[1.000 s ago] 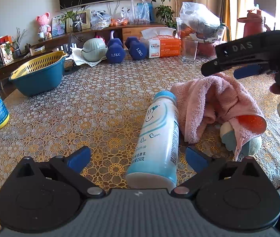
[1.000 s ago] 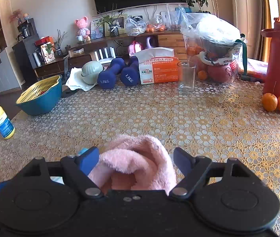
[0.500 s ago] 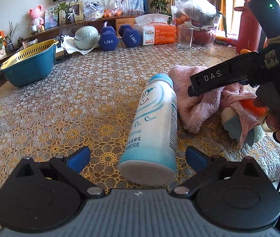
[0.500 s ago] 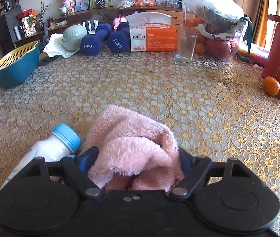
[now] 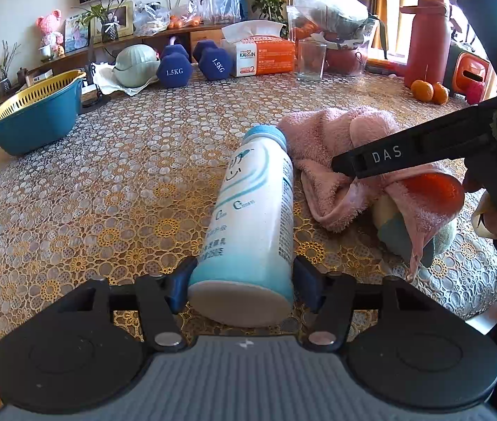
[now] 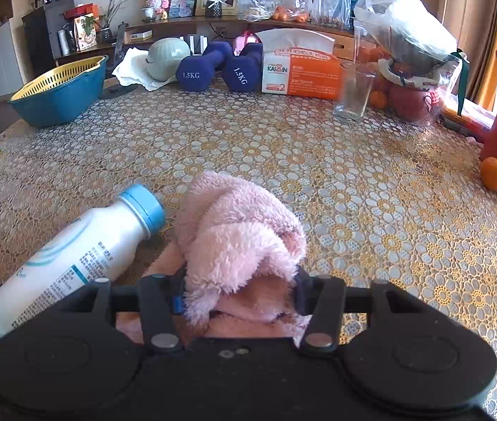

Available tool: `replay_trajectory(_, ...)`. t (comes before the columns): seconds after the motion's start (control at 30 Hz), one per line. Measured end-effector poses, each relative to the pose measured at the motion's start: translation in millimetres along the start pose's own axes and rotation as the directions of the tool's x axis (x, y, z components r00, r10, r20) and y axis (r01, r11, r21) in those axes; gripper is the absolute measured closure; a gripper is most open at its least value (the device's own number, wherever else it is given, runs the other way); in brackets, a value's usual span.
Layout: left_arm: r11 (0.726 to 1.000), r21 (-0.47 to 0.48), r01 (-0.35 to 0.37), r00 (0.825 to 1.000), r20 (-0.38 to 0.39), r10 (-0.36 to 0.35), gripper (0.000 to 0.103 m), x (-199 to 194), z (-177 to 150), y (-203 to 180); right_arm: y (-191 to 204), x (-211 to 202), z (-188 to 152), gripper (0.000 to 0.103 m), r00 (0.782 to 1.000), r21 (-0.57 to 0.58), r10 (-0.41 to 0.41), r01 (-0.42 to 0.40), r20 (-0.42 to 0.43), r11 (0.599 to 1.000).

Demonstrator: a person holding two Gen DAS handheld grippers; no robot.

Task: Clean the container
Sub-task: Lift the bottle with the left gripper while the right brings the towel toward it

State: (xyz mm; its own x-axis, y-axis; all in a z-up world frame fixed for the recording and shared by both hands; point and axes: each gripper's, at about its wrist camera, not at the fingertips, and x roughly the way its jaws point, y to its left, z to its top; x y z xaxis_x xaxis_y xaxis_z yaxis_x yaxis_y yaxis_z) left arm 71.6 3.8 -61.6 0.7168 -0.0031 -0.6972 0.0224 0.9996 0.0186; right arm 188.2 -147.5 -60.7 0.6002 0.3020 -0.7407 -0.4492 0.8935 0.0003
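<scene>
Bottle [image 5: 253, 217], white with a blue cap, is the container to be cleaned, and it is lying on its side on the patterned surface [image 5: 108, 175]. Its cap is pointing toward the orange tissue box [image 5: 264, 57] far behind it, and its flat bottom is facing the left camera.

A second ago the left gripper [image 5: 243, 282] was standing wide open with the bottle lying loose between its fingers. Now the two blue pads are pressing on both sides of the bottle, down near its bottom end. So the left gripper is closing on the bottle and is holding it.

The right gripper [image 6: 237, 291] is changing too. A second ago its fingers were apart with the pink towel [image 6: 239, 242] sitting between them. Now they are squeezing a fluffy bunch of the towel. In the left view the right gripper [image 5: 339, 166] is reaching in just beside the bottle, on the side away from the blue basin [image 5: 34, 119].

This likely means both things are now being held, so the getting-ready part looks done. Wiping is not starting yet, because the towel is beside the bottle and not on it. The next job is probably bringing the towel onto the bottle and rubbing, while the left gripper is keeping the bottle from rolling.
</scene>
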Motion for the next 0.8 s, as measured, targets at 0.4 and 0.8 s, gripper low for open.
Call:
replay_trajectory(0.4, 0.997, 0.071, -0.034, 0.999, 0.037, 0.032, 0.050, -18.2, 9.5, -17.5, -22.3, -72.0, -0.9, 0.083, 0.979, -0.034, 0.084, -0.079, 0.185, 0.996)
replay_trajectory(0.8, 0.987, 0.154, -0.038, 0.995, 0.095, 0.023, 0.050, -39.3, 17.1, -40.0, -11.9, -138.6, -8.8, 0.083, 0.875, -0.226, 0.439, -0.394, 0.205, 0.891)
